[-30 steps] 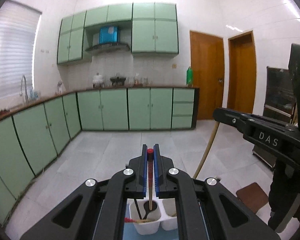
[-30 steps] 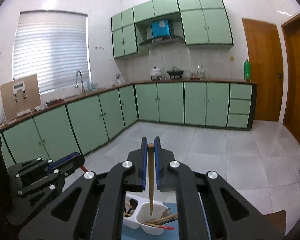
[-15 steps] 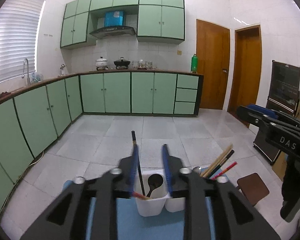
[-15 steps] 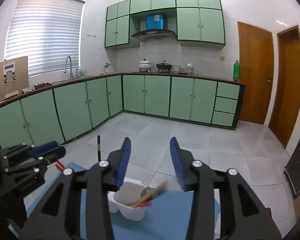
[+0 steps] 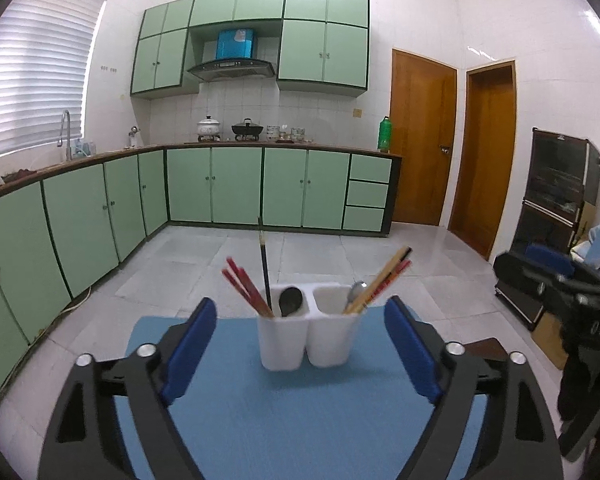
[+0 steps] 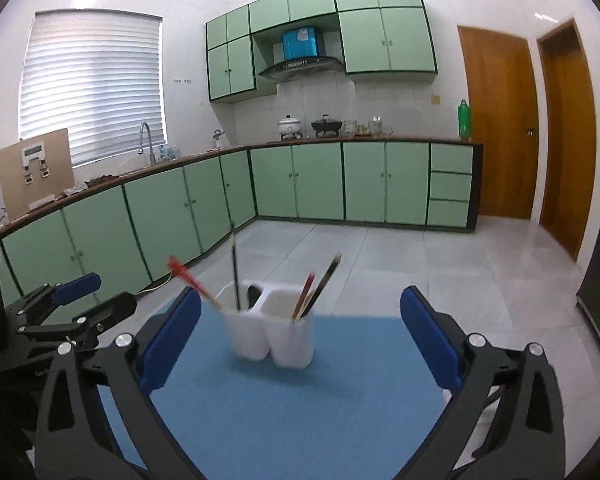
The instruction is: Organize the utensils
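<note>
A white two-compartment holder (image 5: pixel 308 336) (image 6: pixel 272 340) stands on a blue mat (image 5: pixel 300 408) (image 6: pixel 300 400). Its left cup holds red chopsticks (image 5: pixel 244 288), a black chopstick (image 5: pixel 265 264) and a black spoon (image 5: pixel 290 300). The right cup holds a metal spoon (image 5: pixel 356 291) and wooden and red chopsticks (image 5: pixel 384 280). My left gripper (image 5: pixel 300 304) hangs a little short of the holder, its jaws opening wide with nothing held. My right gripper (image 6: pixel 300 296) is likewise back from the holder, its jaws opening and empty. Each gripper shows at the edge of the other's view.
The mat's table stands in a kitchen with green cabinets (image 5: pixel 220 188) along the far and left walls. Two wooden doors (image 5: pixel 424 140) are at the right. A dark oven cabinet (image 5: pixel 560 208) stands at the far right. Grey tiled floor (image 6: pixel 420 264) lies beyond the table.
Both grippers were shut on a chopstick above the holder. They have let go, opened wide and drawn back and down. The released chopsticks now lean in the cups.
</note>
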Demonstrator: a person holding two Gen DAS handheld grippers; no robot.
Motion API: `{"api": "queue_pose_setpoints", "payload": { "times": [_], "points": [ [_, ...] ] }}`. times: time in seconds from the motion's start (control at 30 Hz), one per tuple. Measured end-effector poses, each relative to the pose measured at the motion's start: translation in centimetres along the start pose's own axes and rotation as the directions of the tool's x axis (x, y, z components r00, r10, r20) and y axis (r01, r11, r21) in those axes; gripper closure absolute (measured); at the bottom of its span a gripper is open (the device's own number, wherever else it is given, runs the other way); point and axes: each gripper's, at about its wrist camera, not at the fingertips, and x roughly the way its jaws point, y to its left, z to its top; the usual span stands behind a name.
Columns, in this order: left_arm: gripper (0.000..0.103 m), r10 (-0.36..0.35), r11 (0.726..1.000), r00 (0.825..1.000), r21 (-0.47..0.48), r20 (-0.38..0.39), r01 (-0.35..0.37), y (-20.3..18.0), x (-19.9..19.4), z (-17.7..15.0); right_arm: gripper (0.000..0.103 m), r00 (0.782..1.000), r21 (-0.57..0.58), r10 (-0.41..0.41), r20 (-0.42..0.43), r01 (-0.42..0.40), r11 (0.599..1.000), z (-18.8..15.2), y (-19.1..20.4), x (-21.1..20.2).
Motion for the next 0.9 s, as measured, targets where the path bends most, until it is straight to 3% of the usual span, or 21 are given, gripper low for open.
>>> {"api": "queue_pose_setpoints", "payload": {
  "times": [0.23, 0.47, 0.9],
  "points": [
    [0.007, 0.005, 1.000, 1.000, 0.014, 0.003, -0.005, -1.3, -4.0, -2.0, 0.006, 0.999, 0.038, 0.027, -0.041, -0.025, 0.999, -3.0, 1.3, -3.5],
    [0.006, 0.004, 1.000, 1.000, 0.025, 0.007, -0.004, -2.2, -7.3, -3.8, 0.006, 1.000, -0.016, 0.008, -0.026, -0.009, 1.000, -4.6, 2.7, -7.0],
    [0.006, 0.027, 0.998, 0.999, 0.047, 0.036, -0.028, -3.0, -11.0, -4.9, 0.006, 1.000, -0.075, 0.022, -0.014, -0.023, 0.997, -5.5, 4.5, -9.5]
  ]
}}
